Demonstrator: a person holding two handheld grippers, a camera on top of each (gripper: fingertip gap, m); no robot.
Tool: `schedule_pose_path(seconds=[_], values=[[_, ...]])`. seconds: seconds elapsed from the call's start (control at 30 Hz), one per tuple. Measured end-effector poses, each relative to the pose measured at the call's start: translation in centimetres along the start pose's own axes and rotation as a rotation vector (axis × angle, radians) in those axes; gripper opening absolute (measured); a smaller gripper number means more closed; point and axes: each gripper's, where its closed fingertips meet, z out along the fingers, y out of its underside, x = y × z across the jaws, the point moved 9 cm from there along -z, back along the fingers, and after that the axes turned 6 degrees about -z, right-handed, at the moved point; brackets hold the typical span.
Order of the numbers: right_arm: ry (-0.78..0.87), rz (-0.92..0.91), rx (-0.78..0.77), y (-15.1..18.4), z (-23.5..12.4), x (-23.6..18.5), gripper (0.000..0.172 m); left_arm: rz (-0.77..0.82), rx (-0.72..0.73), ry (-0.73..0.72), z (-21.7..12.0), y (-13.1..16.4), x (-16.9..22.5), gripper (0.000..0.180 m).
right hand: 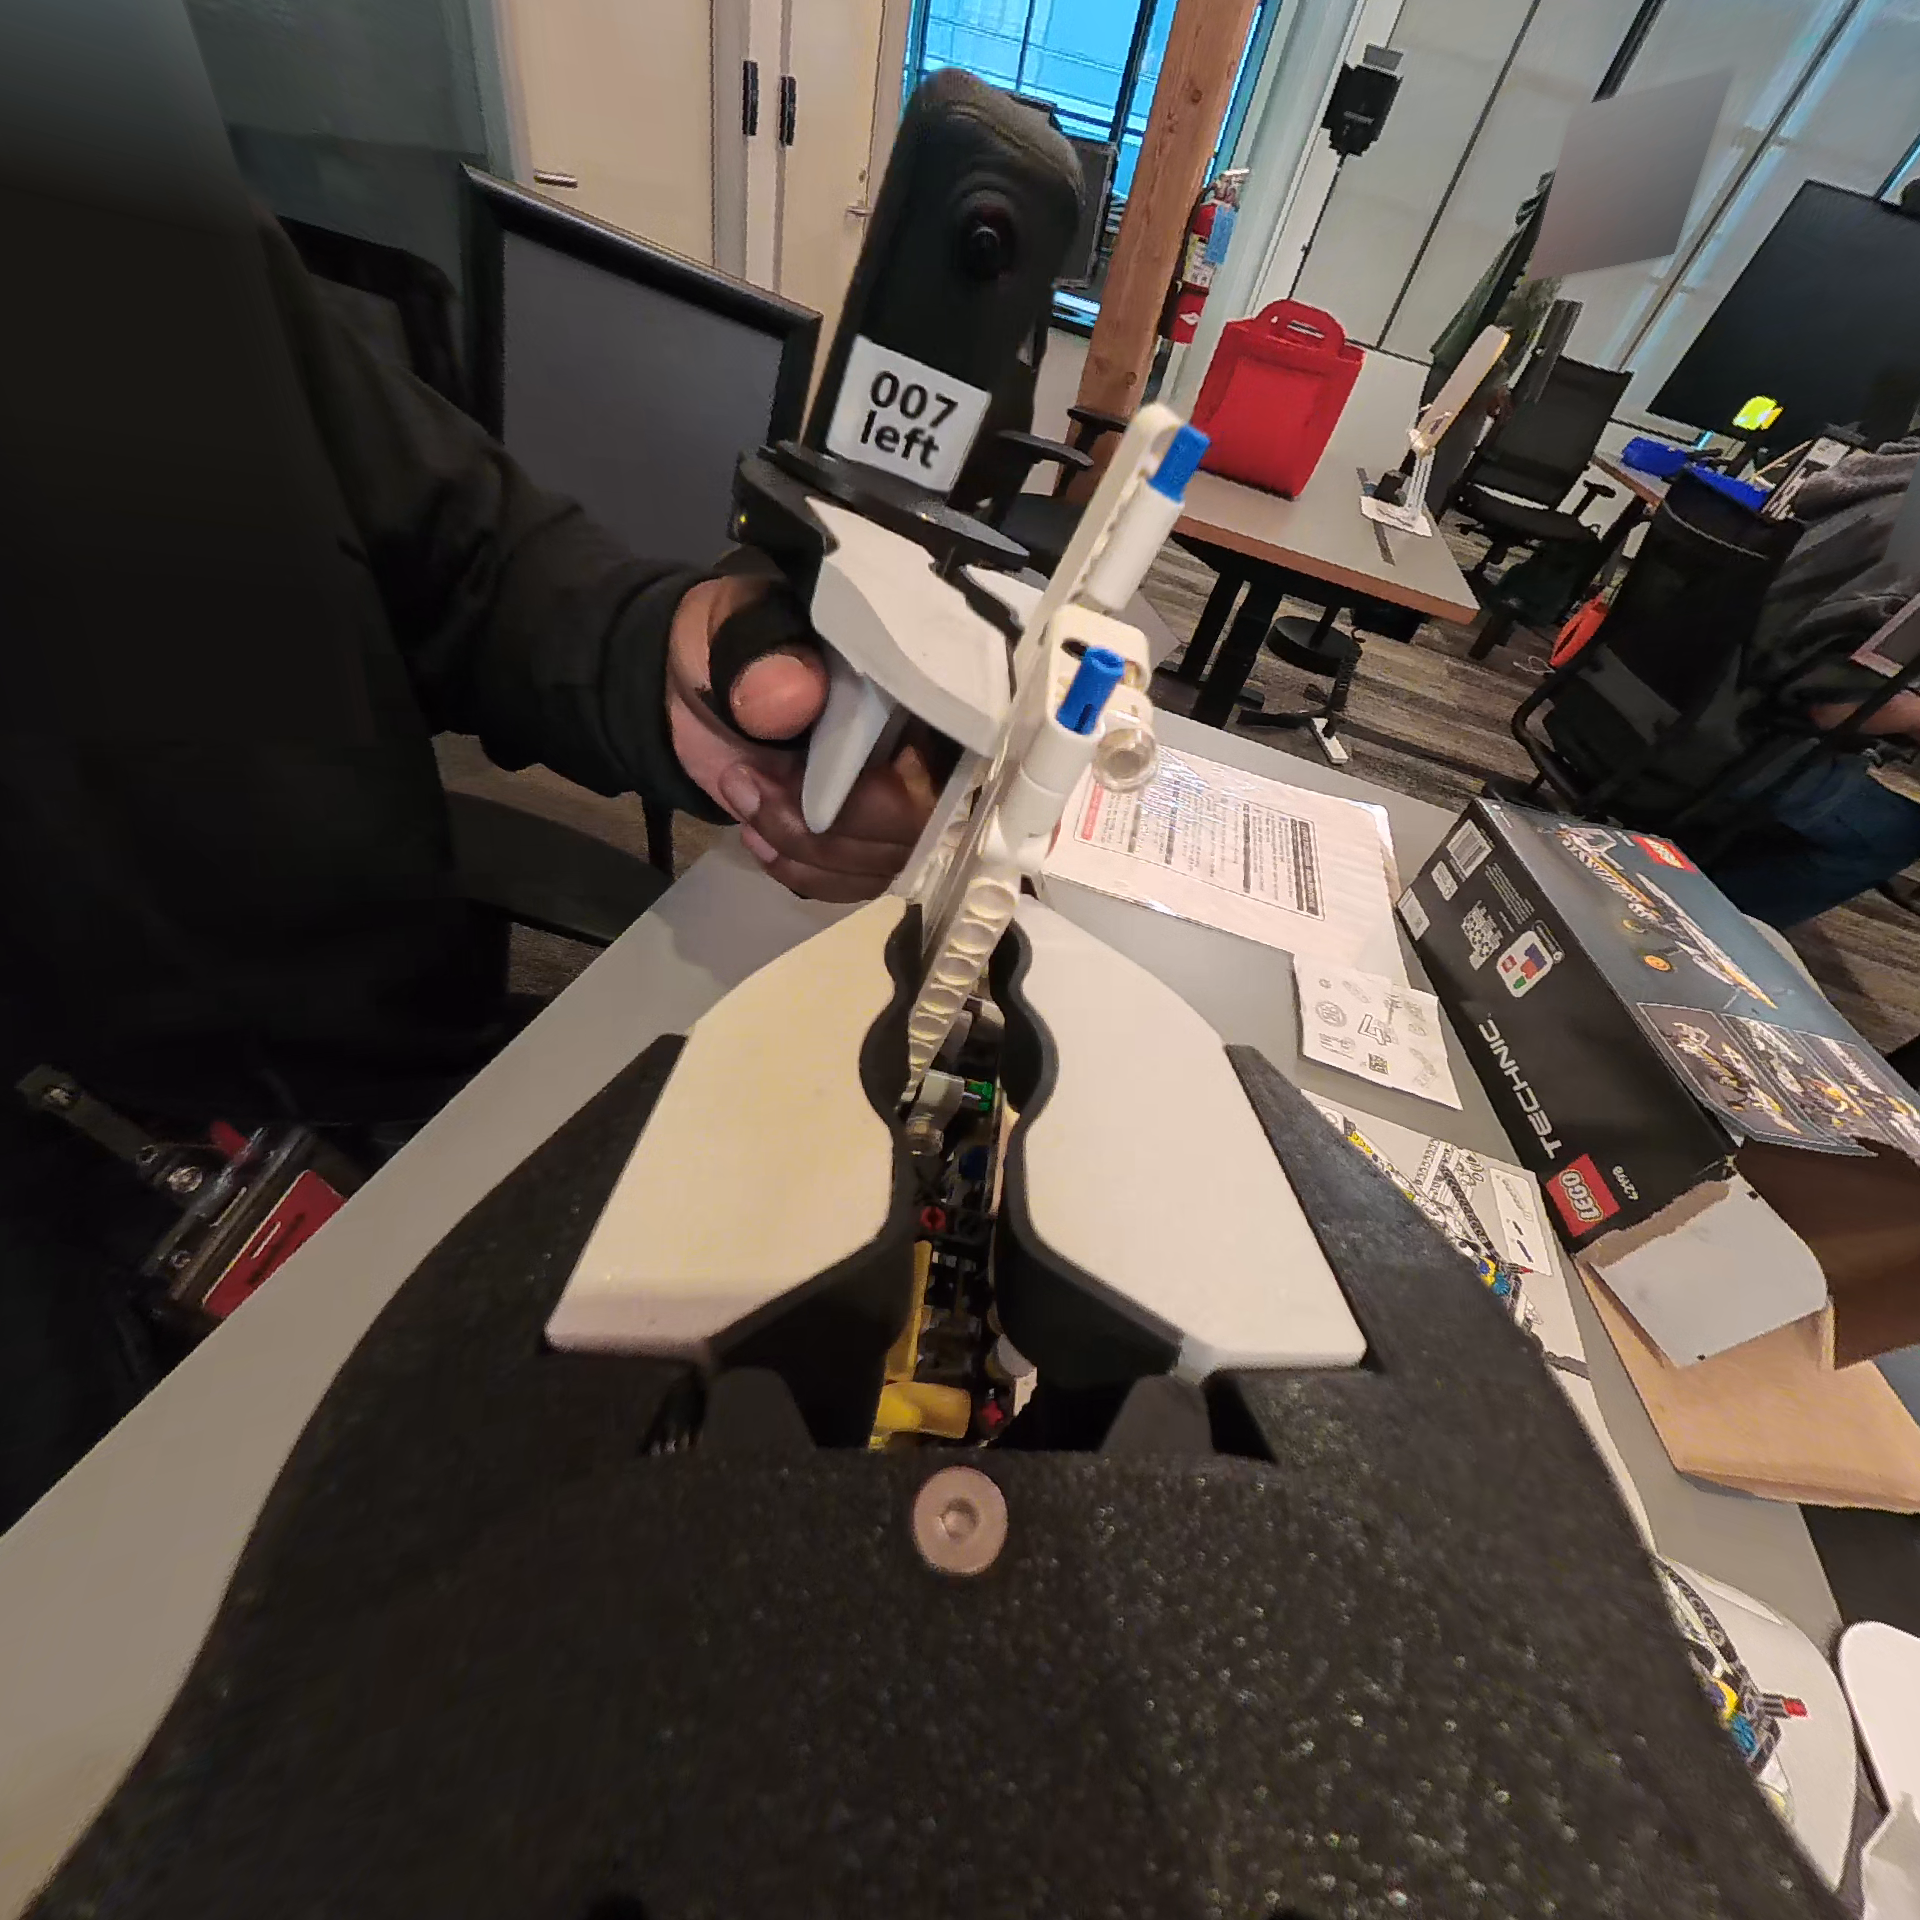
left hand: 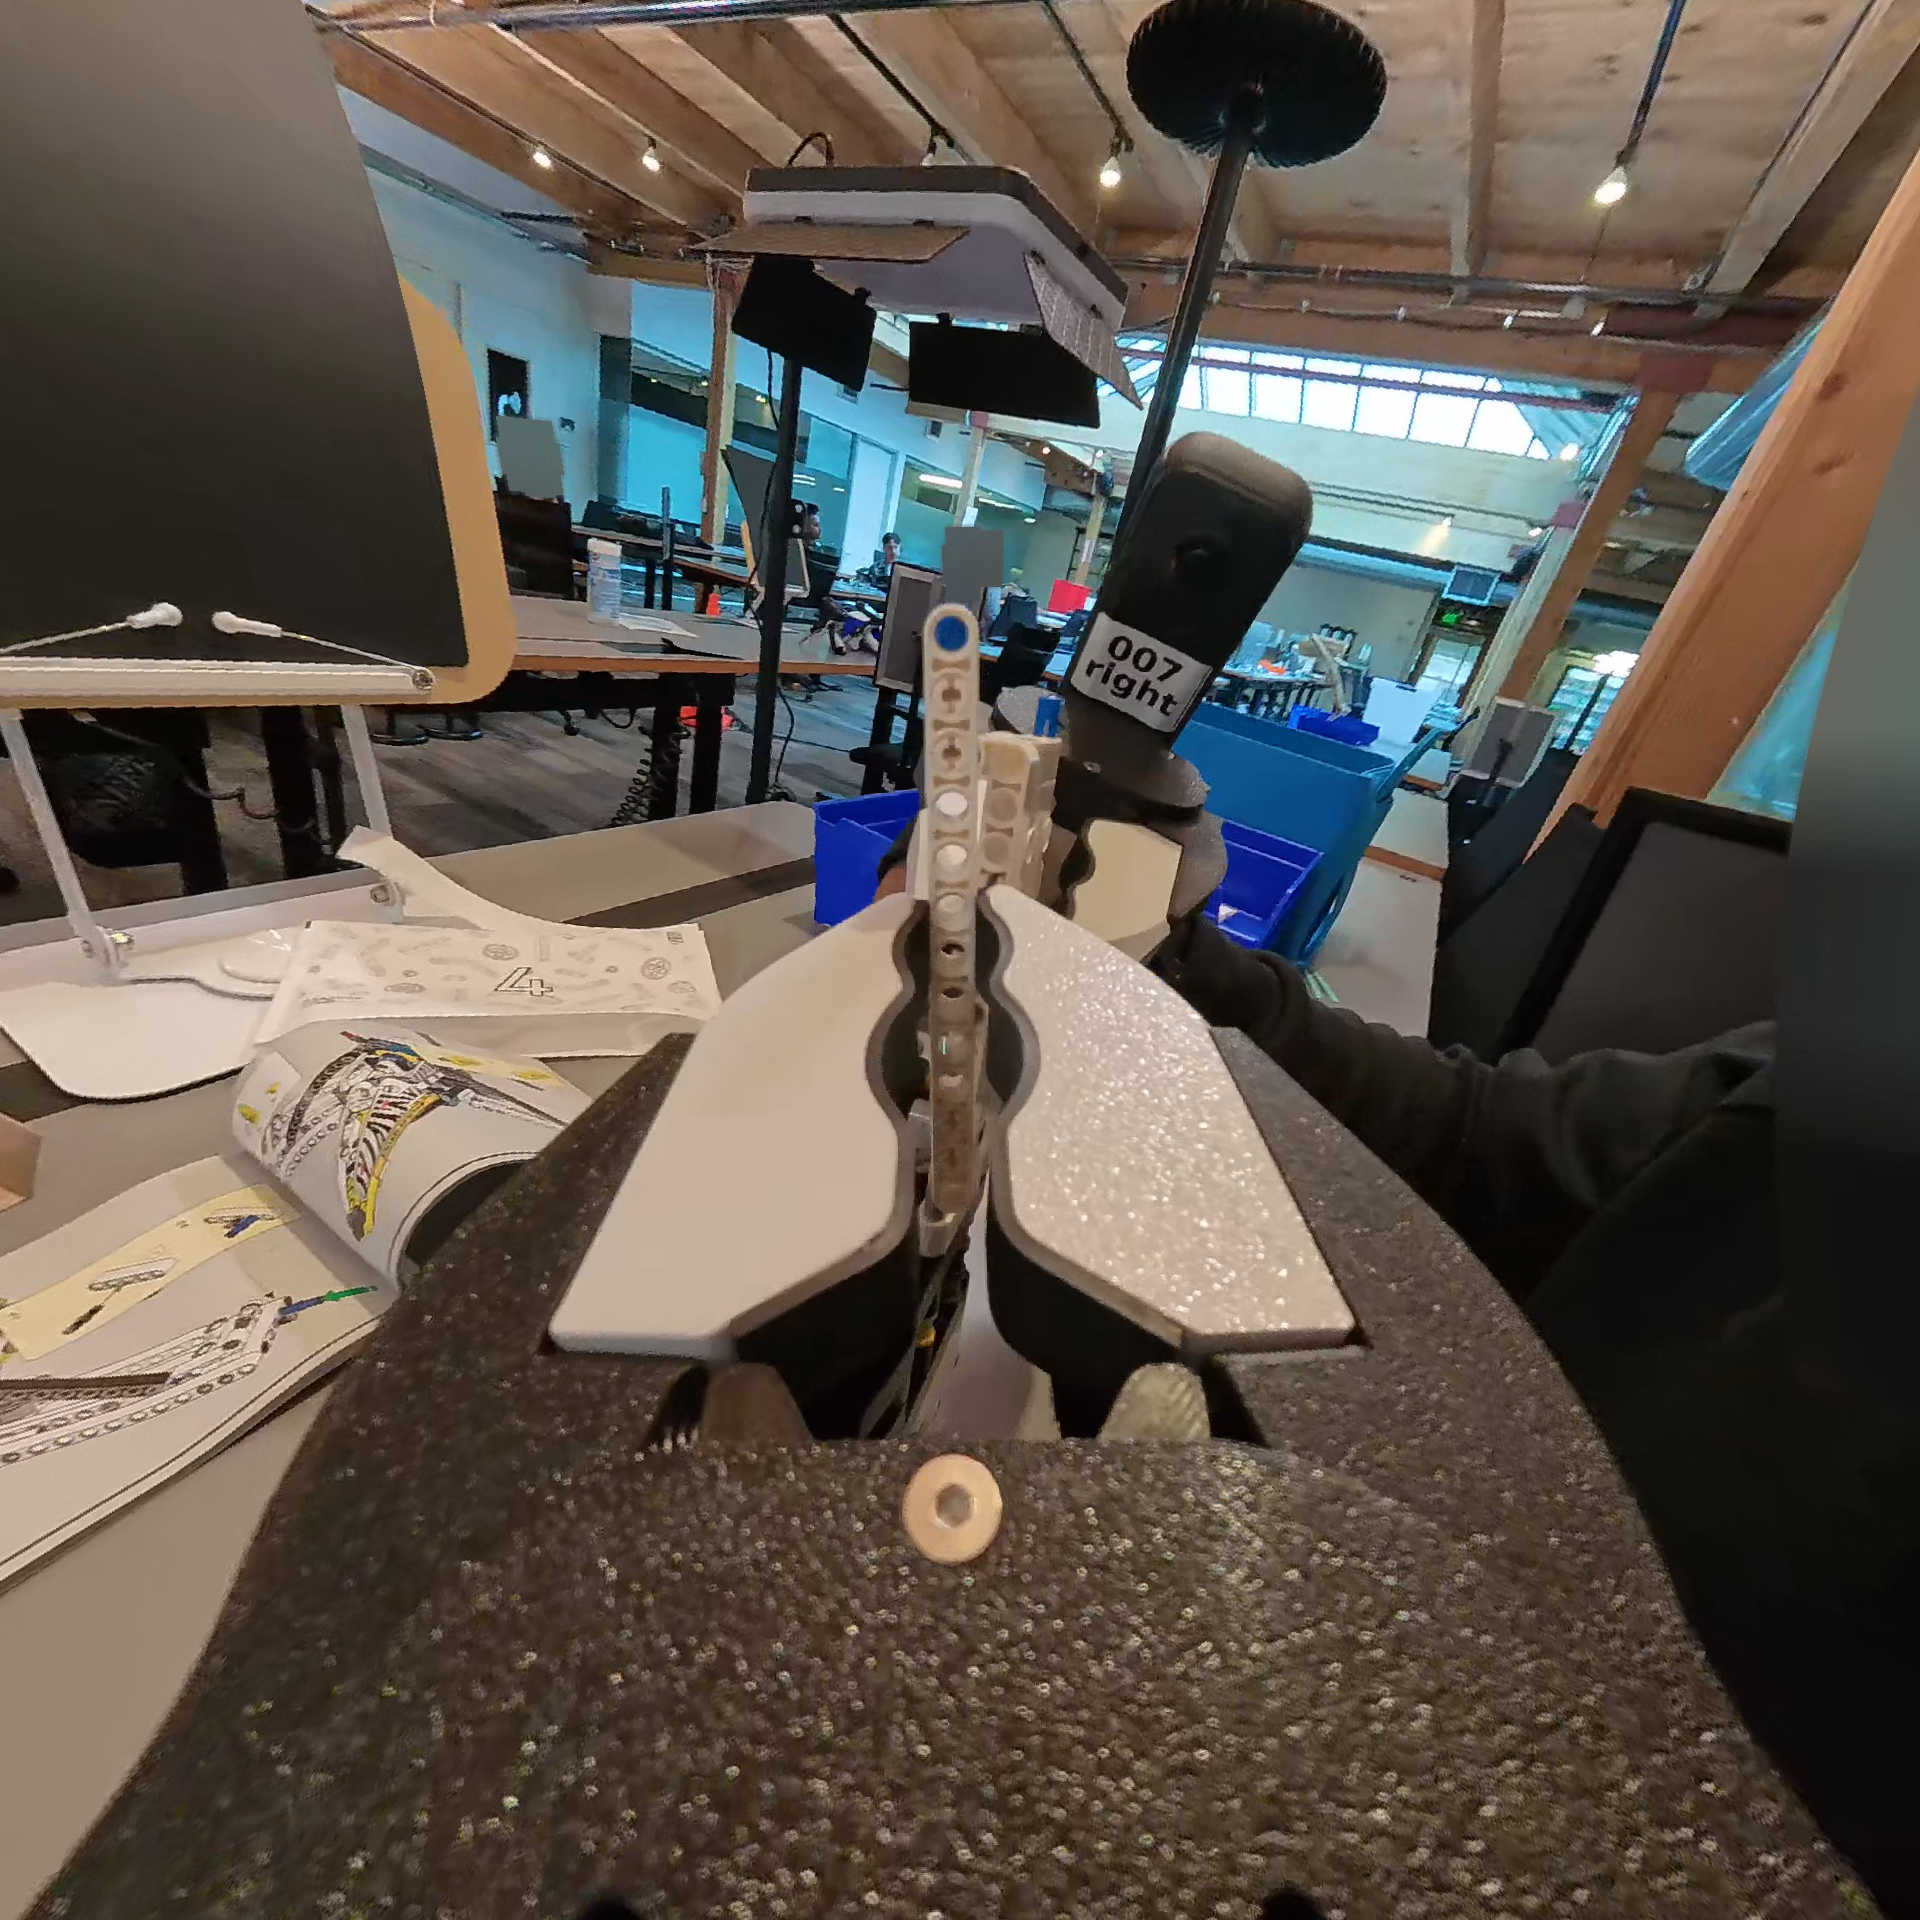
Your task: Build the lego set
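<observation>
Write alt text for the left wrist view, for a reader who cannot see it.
The left tongs are shut on a thin light grey beam with holes, standing upright with a blue pin at its top. Just behind it, the right tongs hold a white beam. Open instruction booklets lie on the grey table to the left.

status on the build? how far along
Partly assembled. In hand: left tongs clamp a long white holed plastic beam; right tongs grip a white beam assembly with blue pins. The two pieces are held together in the air. Open instruction booklet lies on the grey table; remaining steps can't be judged.
</observation>
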Motion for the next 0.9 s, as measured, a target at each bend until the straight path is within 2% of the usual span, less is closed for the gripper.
schedule_pose_path(seconds=[0.4, 0.73, 0.9], values=[[-0.018, -0.011, 0.013, -0.1, 0.0, -0.2, 0.012, 0.032, -0.043, -0.044, 0.1, 0.3, 0.5, 0.008], [-0.061, -0.028, 0.039, 0.0, -0.2, -0.5, 0.011, 0.009, -0.162, -0.026, 0.2, -0.2, 1.0, 0.008], [-0.072, -0.054, 0.025, 0.0, 0.0, -0.7, 0.012, 0.046, -0.255, -0.064, 0.1, -0.7, 1.7, 0.008]])
